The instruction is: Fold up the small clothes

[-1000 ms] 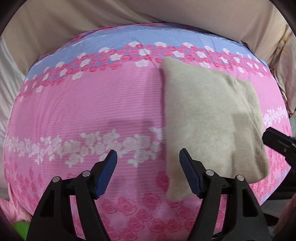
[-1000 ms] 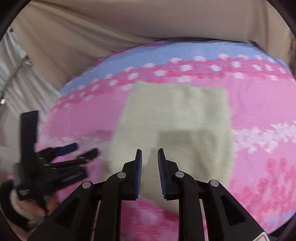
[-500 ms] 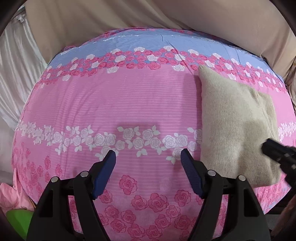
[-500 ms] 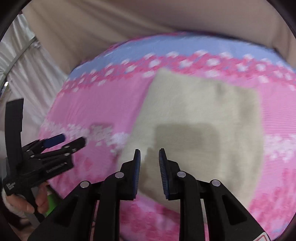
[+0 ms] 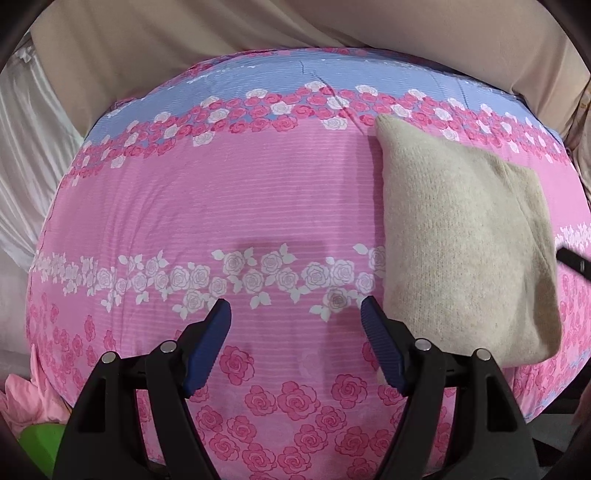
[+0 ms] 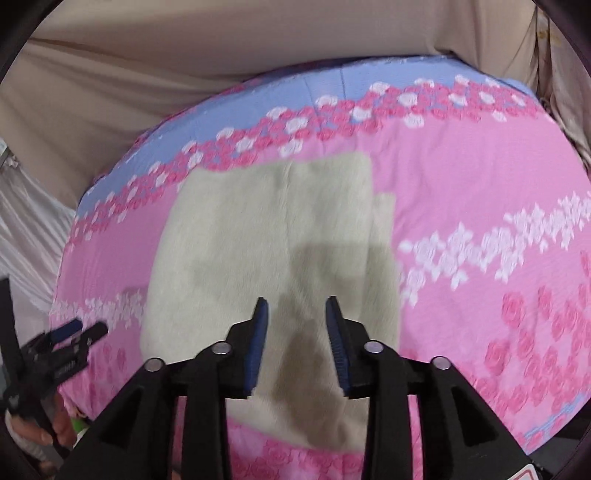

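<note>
A beige knitted garment (image 5: 465,240), folded into a rectangle, lies flat on the pink rose-print sheet (image 5: 221,206). In the right wrist view the garment (image 6: 266,236) fills the middle. My left gripper (image 5: 295,325) is open and empty, above bare sheet just left of the garment's near corner. It also shows at the left edge of the right wrist view (image 6: 74,332). My right gripper (image 6: 297,317) is open and empty, hovering over the garment's near part. Its fingertip (image 5: 572,258) pokes in at the right edge of the left wrist view.
The sheet covers a table with a blue band (image 5: 332,74) along its far side. A beige curtain (image 5: 258,26) hangs behind. White cloth (image 5: 22,155) hangs at the left. Pink fabric (image 5: 26,402) and a green object (image 5: 37,446) lie below the near left edge.
My right gripper has opened from nearly shut and shifted over the garment. My left gripper has moved left off the garment and stays open.
</note>
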The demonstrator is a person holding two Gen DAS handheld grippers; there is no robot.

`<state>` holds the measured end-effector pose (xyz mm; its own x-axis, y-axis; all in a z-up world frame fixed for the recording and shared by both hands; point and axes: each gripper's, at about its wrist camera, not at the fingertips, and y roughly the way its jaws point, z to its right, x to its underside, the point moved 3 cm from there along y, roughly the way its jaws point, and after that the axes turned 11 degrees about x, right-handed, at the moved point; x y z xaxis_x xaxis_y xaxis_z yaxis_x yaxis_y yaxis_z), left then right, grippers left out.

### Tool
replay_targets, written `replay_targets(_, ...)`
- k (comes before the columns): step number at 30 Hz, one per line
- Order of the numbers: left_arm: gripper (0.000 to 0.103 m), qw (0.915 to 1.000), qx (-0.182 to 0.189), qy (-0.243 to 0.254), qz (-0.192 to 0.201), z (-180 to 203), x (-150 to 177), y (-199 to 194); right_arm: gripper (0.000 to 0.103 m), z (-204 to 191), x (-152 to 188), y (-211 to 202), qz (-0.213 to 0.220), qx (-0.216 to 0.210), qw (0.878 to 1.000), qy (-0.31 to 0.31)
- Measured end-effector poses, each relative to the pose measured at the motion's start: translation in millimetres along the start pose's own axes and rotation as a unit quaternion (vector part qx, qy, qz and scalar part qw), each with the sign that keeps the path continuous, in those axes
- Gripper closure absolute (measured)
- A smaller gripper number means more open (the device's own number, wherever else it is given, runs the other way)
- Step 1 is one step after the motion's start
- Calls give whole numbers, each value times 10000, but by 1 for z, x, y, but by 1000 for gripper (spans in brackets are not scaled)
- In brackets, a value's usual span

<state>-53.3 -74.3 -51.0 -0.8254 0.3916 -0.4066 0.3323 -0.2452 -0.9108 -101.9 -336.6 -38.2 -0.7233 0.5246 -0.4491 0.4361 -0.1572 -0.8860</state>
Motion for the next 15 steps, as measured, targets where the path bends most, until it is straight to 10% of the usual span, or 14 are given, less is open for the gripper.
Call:
replay_targets(7,32,9998,0,205,-34,22,-2,3,49,31,-61,63,-358,-178,9981,459)
replay_targets(9,32,9996,8,268,-38,28,-3,3,90,30,-59,79,-604,-333,9966,455)
replay_targets(15,32,9995,104,285,-13,39,-7,5,93,35,-65,57,-73,-416,9984,389)
